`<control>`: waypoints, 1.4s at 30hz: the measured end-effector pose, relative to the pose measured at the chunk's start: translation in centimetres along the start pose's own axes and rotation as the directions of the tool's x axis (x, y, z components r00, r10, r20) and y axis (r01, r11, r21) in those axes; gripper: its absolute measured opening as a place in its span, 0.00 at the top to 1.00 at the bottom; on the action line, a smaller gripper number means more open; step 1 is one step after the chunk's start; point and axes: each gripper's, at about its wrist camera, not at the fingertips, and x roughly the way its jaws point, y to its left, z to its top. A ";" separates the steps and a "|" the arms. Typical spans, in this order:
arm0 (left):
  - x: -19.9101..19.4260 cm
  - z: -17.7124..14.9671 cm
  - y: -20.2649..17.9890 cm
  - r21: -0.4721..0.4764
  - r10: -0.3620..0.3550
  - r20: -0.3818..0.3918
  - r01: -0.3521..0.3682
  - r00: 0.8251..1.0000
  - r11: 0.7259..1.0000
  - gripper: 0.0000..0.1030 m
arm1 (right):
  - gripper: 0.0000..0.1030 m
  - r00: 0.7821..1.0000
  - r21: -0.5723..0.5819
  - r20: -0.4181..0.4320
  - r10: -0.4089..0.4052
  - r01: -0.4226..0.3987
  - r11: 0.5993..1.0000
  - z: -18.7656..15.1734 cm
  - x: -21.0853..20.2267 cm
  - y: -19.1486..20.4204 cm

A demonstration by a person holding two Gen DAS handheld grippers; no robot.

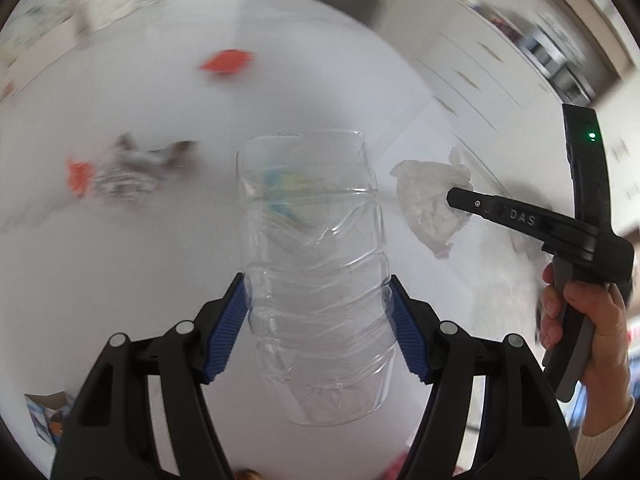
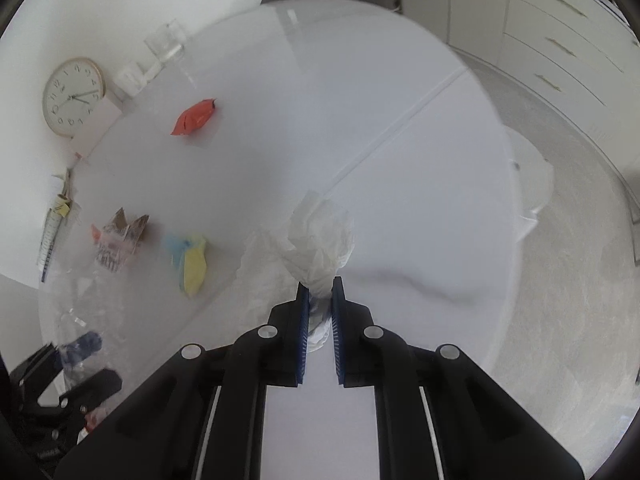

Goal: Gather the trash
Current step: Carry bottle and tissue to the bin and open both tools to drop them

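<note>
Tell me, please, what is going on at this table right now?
A person is clearing trash off a white table with two handheld grippers. The left gripper is clamped on a clear plastic bottle; the right gripper pinches a crumpled white tissue. A red wrapper, a yellow-and-blue wrapper and a crumpled printed packet lie uncollected.

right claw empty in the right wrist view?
No. The right claw is shut on a crumpled white tissue, pinched between its blue pads above the white round table.
</note>
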 end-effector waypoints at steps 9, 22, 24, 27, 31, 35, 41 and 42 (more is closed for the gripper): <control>0.8 -5.1 -13.9 0.361 -0.211 -0.202 0.273 0.956 0.892 0.36 | 0.89 0.993 0.143 -0.011 -0.120 0.120 0.982 -13.2 -9.7 -9.8; 4.4 -12.5 -25.3 0.573 -0.170 -0.449 0.429 0.877 0.699 0.35 | 0.89 0.983 0.325 -0.093 -0.160 0.182 0.928 -26.6 -13.2 -17.2; 4.5 -13.3 -25.9 0.580 -0.155 -0.454 0.423 0.878 0.696 0.35 | 0.89 0.983 0.328 -0.094 -0.157 0.179 0.928 -27.3 -13.3 -17.5; 4.7 -13.3 -26.1 0.582 -0.137 -0.454 0.409 0.881 0.702 0.34 | 0.88 0.985 0.337 -0.088 -0.146 0.167 0.927 -28.0 -13.6 -17.9; 4.5 -13.5 -26.2 0.587 -0.122 -0.431 0.380 0.894 0.715 0.23 | 0.87 0.986 0.333 -0.088 -0.139 0.161 0.929 -28.3 -13.8 -18.1; 4.1 -13.6 -25.7 0.584 -0.106 -0.410 0.350 0.906 0.732 0.16 | 0.86 0.988 0.328 -0.094 -0.126 0.150 0.933 -28.4 -13.5 -17.8; 3.4 -13.0 -24.2 0.571 -0.088 -0.372 0.302 0.924 0.763 0.13 | 0.86 0.989 0.315 -0.108 -0.103 0.132 0.940 -28.4 -12.7 -16.9; 3.3 -12.9 -24.0 0.568 -0.087 -0.365 0.296 0.927 0.768 0.13 | 0.86 0.989 0.311 -0.111 -0.101 0.131 0.941 -28.4 -12.6 -16.7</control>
